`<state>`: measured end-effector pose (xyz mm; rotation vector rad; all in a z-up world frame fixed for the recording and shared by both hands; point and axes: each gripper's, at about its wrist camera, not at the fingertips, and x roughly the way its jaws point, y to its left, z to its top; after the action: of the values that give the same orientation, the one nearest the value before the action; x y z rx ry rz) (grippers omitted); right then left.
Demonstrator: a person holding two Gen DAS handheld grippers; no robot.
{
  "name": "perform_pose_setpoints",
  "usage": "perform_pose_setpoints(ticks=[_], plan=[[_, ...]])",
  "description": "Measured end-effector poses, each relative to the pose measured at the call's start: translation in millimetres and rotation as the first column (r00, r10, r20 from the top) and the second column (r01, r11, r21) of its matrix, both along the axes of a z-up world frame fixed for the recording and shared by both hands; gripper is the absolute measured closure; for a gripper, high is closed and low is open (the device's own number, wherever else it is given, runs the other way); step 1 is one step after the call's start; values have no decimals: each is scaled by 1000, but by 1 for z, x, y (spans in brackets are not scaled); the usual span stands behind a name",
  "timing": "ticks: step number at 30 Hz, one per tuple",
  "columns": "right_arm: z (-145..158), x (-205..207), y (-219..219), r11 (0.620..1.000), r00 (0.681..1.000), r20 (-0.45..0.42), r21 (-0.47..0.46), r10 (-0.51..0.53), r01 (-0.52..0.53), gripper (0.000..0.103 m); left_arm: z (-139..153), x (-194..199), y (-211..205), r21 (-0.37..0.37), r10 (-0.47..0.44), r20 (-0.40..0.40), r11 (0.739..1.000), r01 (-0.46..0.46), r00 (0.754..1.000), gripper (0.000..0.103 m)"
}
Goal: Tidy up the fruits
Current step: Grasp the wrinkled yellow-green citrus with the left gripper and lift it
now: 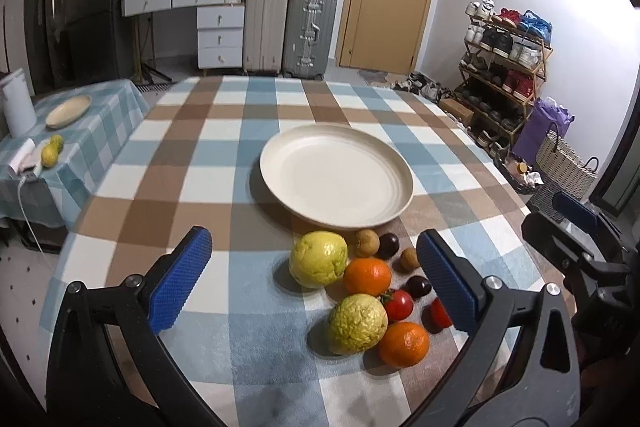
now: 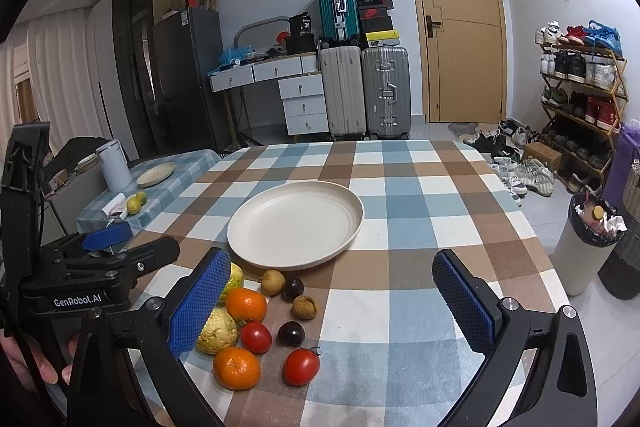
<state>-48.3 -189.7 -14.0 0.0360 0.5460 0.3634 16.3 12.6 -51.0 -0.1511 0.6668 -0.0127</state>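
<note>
A cream plate [image 1: 336,175] [image 2: 296,223] stands empty on the checked table. In front of it lies a cluster of fruit: two yellow-green guavas [image 1: 318,259] [image 2: 218,331], two oranges [image 1: 367,277] [image 2: 246,304], two tomatoes [image 1: 398,305] [image 2: 301,367], two dark plums [image 1: 388,245] [image 2: 291,333] and two brown longans [image 1: 366,242] [image 2: 304,307]. My left gripper [image 1: 312,283] is open above the fruit's left side. My right gripper [image 2: 332,307] is open, just right of the cluster. Neither holds anything.
A side table [image 1: 96,131] at left carries a small plate [image 1: 68,111], a white kettle [image 1: 16,103] and two small citrus fruits [image 1: 52,151]. A bin [image 2: 588,247] and shoe rack [image 2: 580,99] stand right of the table.
</note>
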Motion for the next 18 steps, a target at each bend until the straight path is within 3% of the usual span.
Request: perform_pose_setpoints(ticks=[12,18], plan=[[-13,7,3,1000,999,-41,-3,3,-3,0,-38,12,4,-55,-38,-118,998,31,992,1],[-20,11,3,1000,998,-60,-4,2,-2,0,-56,16,6,-124,-74,-168,991,53,983,1]])
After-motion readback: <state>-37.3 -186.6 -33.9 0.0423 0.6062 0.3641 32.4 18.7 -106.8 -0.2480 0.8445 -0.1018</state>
